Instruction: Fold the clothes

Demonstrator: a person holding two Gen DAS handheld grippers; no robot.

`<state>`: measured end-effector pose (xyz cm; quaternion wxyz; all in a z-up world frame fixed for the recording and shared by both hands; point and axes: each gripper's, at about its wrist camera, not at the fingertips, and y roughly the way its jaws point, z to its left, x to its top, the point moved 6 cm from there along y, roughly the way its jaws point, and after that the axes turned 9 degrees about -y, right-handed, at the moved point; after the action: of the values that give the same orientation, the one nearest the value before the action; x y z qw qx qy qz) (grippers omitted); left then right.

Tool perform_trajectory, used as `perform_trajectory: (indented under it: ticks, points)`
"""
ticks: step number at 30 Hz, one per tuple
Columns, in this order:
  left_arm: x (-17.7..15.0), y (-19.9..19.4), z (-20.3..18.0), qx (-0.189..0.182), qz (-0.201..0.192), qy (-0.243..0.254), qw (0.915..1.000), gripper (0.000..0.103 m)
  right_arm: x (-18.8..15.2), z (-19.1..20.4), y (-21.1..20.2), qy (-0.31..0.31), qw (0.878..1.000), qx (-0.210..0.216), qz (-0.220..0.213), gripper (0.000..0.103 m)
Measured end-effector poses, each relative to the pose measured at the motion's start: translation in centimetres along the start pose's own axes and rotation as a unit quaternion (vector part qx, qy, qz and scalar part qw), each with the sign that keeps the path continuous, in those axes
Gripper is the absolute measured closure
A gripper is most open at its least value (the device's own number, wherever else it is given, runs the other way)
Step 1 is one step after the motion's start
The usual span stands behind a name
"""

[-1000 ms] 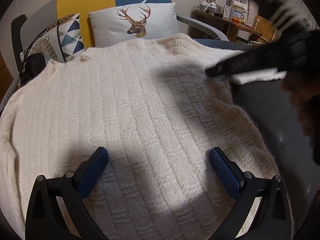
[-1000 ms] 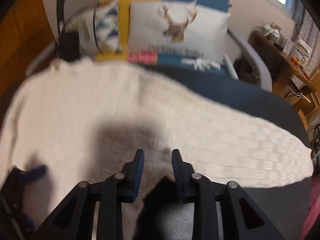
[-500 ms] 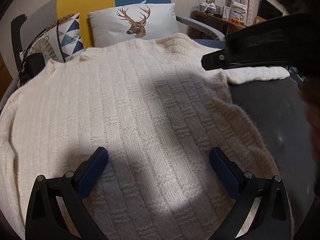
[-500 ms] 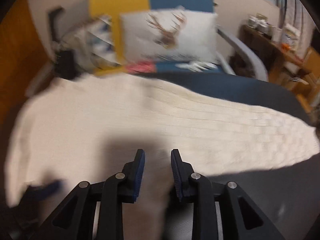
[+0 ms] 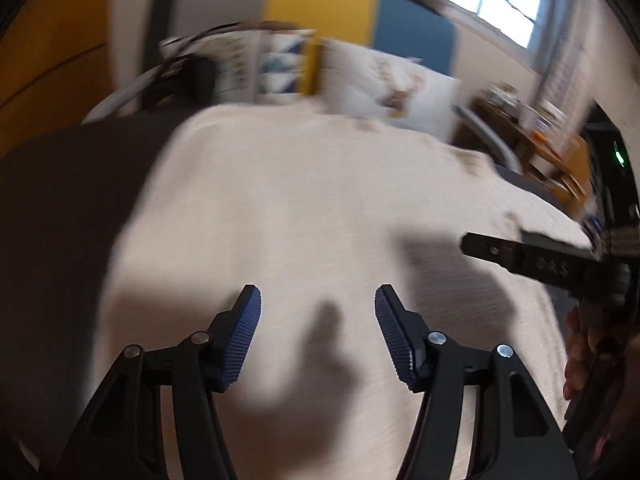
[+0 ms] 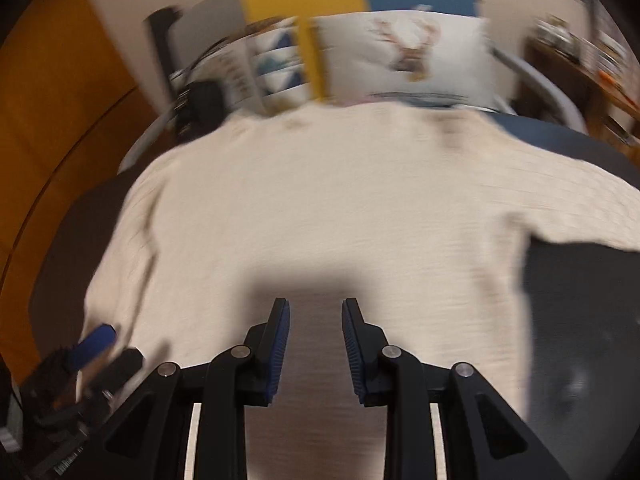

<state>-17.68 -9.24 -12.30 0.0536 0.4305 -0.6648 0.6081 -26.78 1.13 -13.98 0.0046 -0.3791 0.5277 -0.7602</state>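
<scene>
A cream knit sweater (image 5: pixel 320 200) lies spread flat on a dark padded surface (image 5: pixel 60 220). My left gripper (image 5: pixel 318 294) hovers over its near half. Its jaws are closing and nothing sits between the blue pads, only shadowed knit below. My right gripper (image 6: pixel 316 304) is above the sweater's (image 6: pixel 340 200) lower middle with its pads a narrow gap apart and nothing between them. One sleeve (image 6: pixel 580 200) runs off to the right. The right gripper (image 5: pixel 480 246) shows side-on at the right of the left wrist view, held by a hand (image 5: pixel 580 352). A left pad (image 6: pixel 96 344) shows at the lower left.
At the back stand a deer cushion (image 6: pixel 412 52), a triangle-pattern cushion (image 5: pixel 280 60) and a black bag (image 5: pixel 180 80). A cluttered wooden side table (image 5: pixel 540 140) is at the far right. Bare dark surface (image 6: pixel 580 300) lies right of the sweater. Both views are motion-blurred.
The left gripper's jaws have narrowed, and its view has swung left and rolled. The right gripper has moved from the sweater's right edge to over its middle.
</scene>
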Motion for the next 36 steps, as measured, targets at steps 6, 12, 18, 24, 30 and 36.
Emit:
perform_trajectory:
  ticks: [6,12,18,24,30,36]
  points:
    - [-0.4,-2.7,8.7,0.04,0.013,-0.07,0.9967,0.039,0.6,7.1,2.8,-0.082,0.997,-0.009,0.001,0.076]
    - [-1.9,-3.7,9.8,0.037,0.033,-0.038,0.998,0.033,3.0,8.8,6.1,-0.12,0.992,-0.045,-0.015,0.076]
    - [-3.6,-3.3,9.2,0.064,0.045,0.023,0.9967,0.031,2.2,9.3,8.9,-0.142,0.988,-0.055,-0.022,0.077]
    - [-5.0,-3.6,11.0,0.04,0.045,-0.034,0.9976,0.021,1.9,9.7,9.4,-0.157,0.984,-0.074,-0.026,0.077]
    - [-5.0,-4.2,10.8,-0.019,0.048,-0.044,0.9977,0.057,1.7,9.4,9.2,-0.15,0.986,-0.068,-0.033,0.077]
    - [-3.0,-4.8,11.1,-0.073,0.09,-0.062,0.9913,0.086,1.6,9.6,9.2,-0.152,0.985,-0.071,-0.035,0.077]
